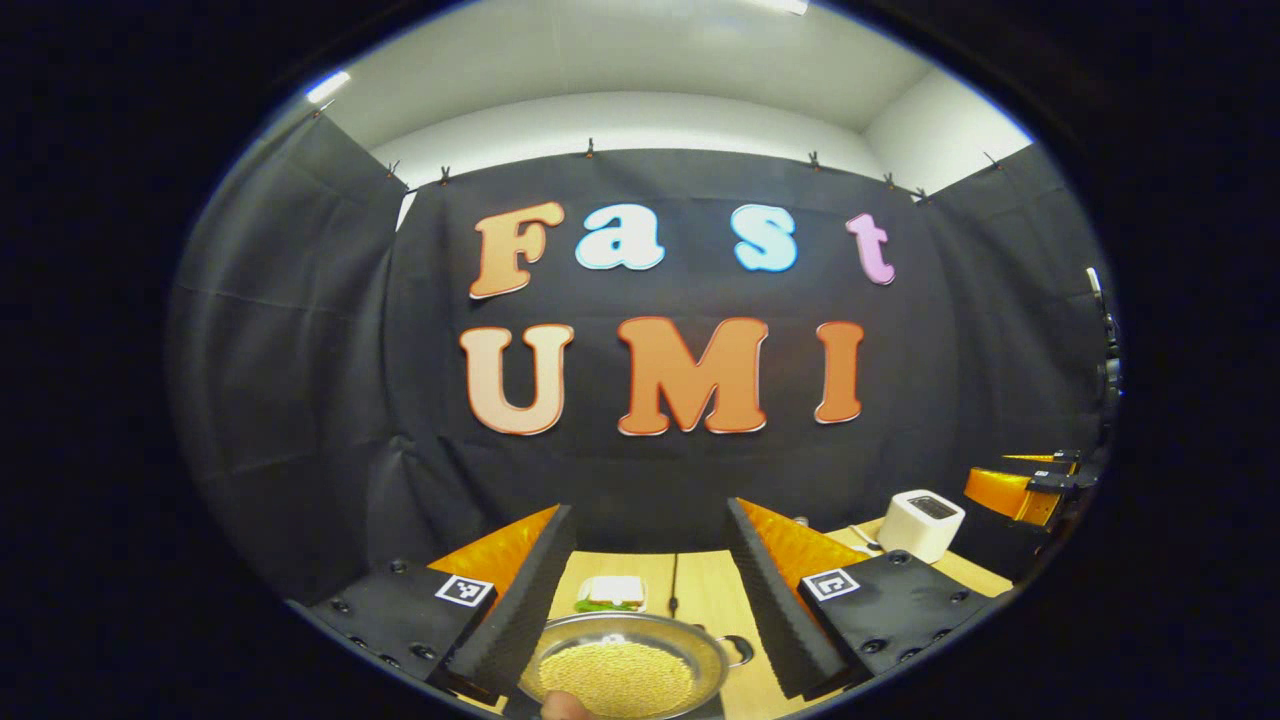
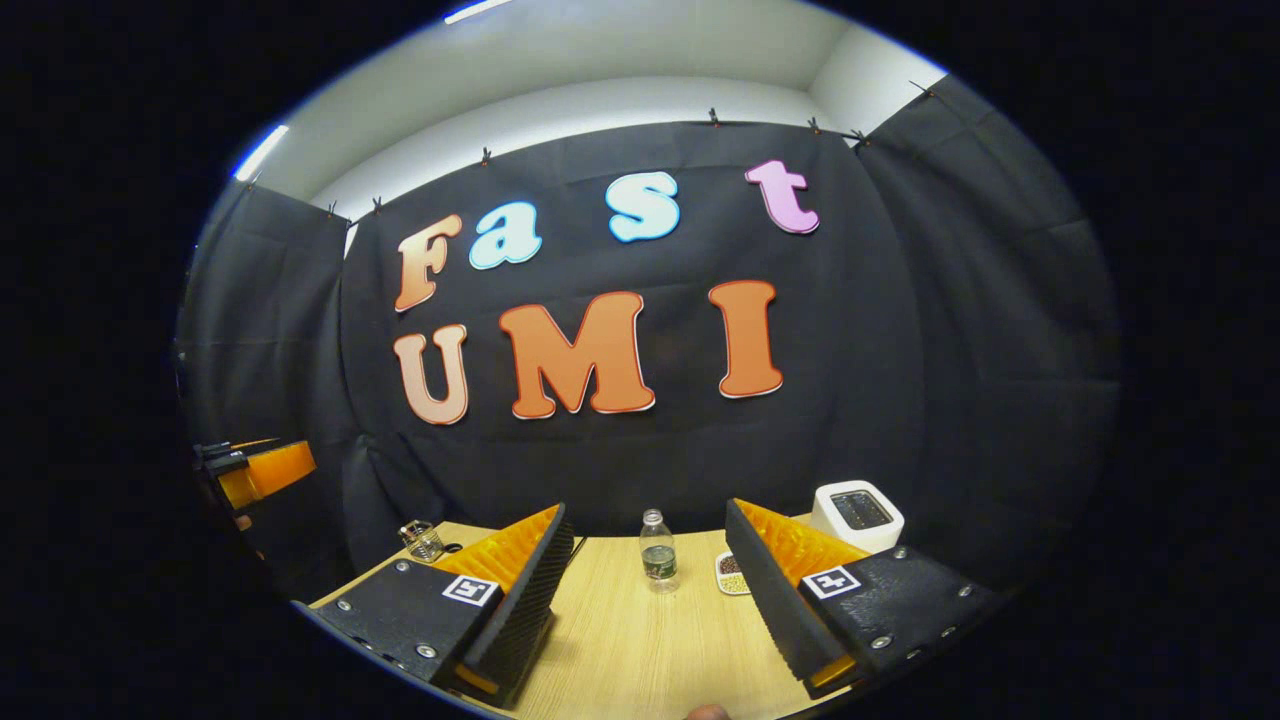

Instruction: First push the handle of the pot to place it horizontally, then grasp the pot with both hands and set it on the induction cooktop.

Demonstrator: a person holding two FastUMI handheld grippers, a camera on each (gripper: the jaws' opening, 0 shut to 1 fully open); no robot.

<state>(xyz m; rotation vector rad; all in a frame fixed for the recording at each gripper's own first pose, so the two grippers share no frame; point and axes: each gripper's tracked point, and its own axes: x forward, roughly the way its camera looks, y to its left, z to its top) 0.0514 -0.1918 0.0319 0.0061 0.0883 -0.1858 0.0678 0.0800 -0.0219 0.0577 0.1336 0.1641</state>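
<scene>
Steel pot (image 1: 628, 672) sits right under my left tool (image 1: 650, 590), at six o'clock in the left gripper view, brimful of pale yellow grains, resting on the wooden table (image 1: 710, 590). My left tool's jaws stand wide apart, nothing between them, with the pot below the gap. I can make out a small ring-shaped handle (image 1: 738, 650) poking off the pot's rim toward three o'clock. Past the pot, at twelve o'clock from it, a small white dish (image 1: 611, 593) with something green. Over at two o'clock, a white toaster (image 1: 920, 522) on the table's far corner, and beyond it the orange of my right tool (image 1: 1025, 485).

Switching to the right gripper view: right tool (image 2: 648, 590) also spread wide, gripping nothing, above bare table. A clear water bottle (image 2: 657, 551) stands upright at twelve o'clock between the fingers, a little dish of beans (image 2: 730, 575) just beside it at one o'clock, the toaster behind. A glass jar (image 2: 424, 540) at ten o'clock.
</scene>
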